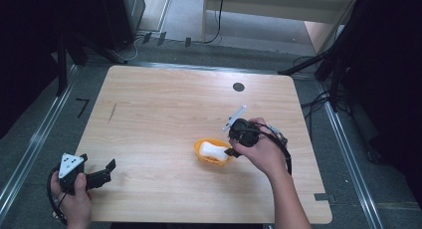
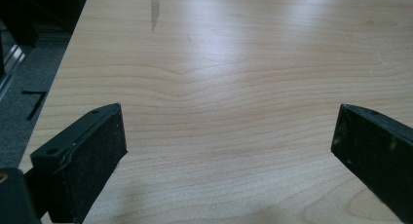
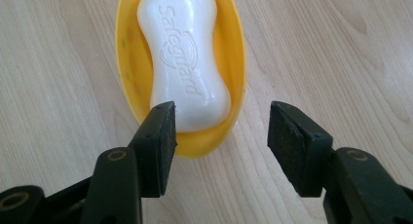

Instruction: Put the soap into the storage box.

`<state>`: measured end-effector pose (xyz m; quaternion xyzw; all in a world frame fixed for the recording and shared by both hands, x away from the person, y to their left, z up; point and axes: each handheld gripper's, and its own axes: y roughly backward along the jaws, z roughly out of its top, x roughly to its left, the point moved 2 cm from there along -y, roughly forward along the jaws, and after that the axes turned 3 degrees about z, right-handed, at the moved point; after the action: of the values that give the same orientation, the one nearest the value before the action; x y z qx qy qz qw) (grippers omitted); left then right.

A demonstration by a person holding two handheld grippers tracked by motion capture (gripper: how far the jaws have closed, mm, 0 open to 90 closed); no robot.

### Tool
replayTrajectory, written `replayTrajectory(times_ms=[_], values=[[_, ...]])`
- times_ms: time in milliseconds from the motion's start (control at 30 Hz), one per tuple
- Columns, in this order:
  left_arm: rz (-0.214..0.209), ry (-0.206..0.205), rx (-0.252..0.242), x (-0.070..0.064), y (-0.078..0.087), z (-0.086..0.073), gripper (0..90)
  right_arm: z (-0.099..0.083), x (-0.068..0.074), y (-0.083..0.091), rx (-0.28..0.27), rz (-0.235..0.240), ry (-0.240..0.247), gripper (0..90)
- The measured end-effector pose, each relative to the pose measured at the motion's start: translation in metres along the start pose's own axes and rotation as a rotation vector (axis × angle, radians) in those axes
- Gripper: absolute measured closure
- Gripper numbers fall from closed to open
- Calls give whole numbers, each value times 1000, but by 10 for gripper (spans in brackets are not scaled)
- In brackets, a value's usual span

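Black jaws of the right gripper [image 3: 221, 146] are standing partly open and holding nothing, just short of the near end of a yellow soap dish [image 3: 126, 63]. Lying lengthwise in the dish, just ahead of the left jaw, is a white Safeguard soap bar [image 3: 185, 53]. Well apart, the left gripper [image 2: 229, 146] is hovering wide open and empty over bare wooden table [image 2: 234, 63].
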<state>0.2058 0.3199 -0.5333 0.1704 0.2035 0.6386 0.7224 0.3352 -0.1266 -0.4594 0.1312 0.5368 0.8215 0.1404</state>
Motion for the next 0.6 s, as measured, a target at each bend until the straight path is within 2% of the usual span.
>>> replayTrajectory(times_ms=[433, 600], values=[[4, -3, 1, 0, 0, 0, 0, -19, -6, 4, -1, -7, -34, 451], [4, -3, 1, 0, 0, 0, 0, -27, -7, 3, 16, -9, -46, 451]])
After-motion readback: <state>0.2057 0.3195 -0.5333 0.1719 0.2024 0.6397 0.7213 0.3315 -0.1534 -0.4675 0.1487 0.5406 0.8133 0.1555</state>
